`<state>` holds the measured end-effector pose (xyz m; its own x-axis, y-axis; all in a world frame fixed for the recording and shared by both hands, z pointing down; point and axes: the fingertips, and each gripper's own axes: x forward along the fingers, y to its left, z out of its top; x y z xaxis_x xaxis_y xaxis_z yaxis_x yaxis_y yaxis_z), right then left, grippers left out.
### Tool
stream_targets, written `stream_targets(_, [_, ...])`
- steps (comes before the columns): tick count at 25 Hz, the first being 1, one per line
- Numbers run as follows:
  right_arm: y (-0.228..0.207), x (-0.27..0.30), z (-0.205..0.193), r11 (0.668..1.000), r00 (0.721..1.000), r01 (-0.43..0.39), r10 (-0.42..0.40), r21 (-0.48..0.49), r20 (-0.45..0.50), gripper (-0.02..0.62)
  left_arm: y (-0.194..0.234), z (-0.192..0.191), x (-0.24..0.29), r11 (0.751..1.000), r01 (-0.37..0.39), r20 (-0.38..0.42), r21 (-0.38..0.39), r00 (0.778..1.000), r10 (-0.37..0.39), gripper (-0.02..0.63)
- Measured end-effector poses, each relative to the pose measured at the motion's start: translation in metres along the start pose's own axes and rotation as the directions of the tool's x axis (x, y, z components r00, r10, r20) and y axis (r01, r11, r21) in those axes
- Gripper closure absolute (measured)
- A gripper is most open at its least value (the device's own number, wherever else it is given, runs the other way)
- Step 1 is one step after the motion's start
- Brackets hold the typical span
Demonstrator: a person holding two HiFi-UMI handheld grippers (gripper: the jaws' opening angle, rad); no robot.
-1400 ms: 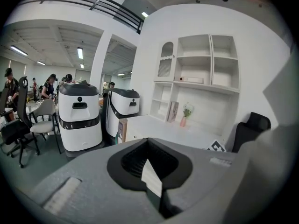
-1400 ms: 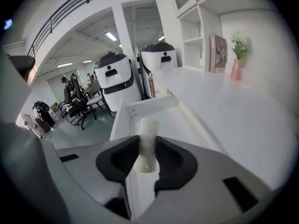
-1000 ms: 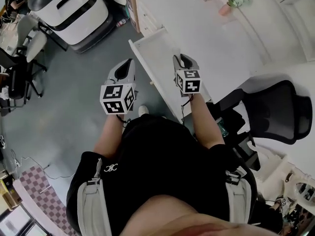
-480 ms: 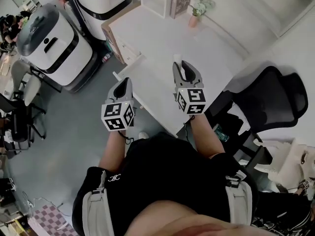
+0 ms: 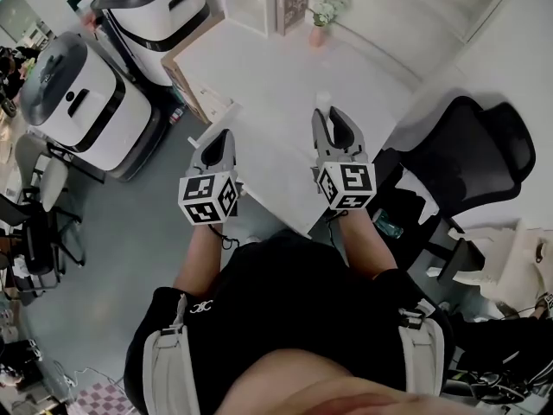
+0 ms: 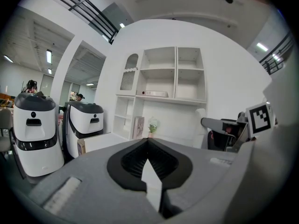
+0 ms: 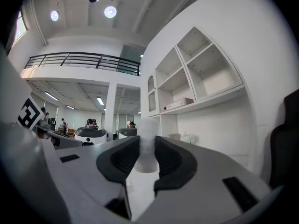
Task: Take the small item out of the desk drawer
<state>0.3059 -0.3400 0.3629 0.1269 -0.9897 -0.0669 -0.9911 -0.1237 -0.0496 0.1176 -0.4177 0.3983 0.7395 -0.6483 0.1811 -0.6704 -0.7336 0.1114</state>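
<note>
In the head view my right gripper is shut on a small white cylinder, held up over the front of the white desk. The right gripper view shows the same white cylinder standing upright, pinched between the dark pads. My left gripper hovers to the left of the desk's pulled-out white drawer, jaws together with nothing in them. In the left gripper view its gripper points level at the room.
A black office chair stands right of the desk. Two large white machines stand at the left on the grey floor. A wooden cabinet adjoins the desk. A book and a pink vase sit at the desk's back.
Both grippers have come up and away from the open drawer and now point level. The right one has kept the white cylinder. The head view has tilted up and takes in more of the room.
</note>
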Motion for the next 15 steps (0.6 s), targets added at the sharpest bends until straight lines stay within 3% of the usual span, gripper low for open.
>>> stream_targets(15, [0.011, 0.006, -0.009, 0.999, 0.999, -0.04, 0.04, 0.03, -0.009, 0.491, 0.002, 0.005, 0.0, 1.0, 0.014, 0.001, 0.005, 1.0, -0.014, 0.592])
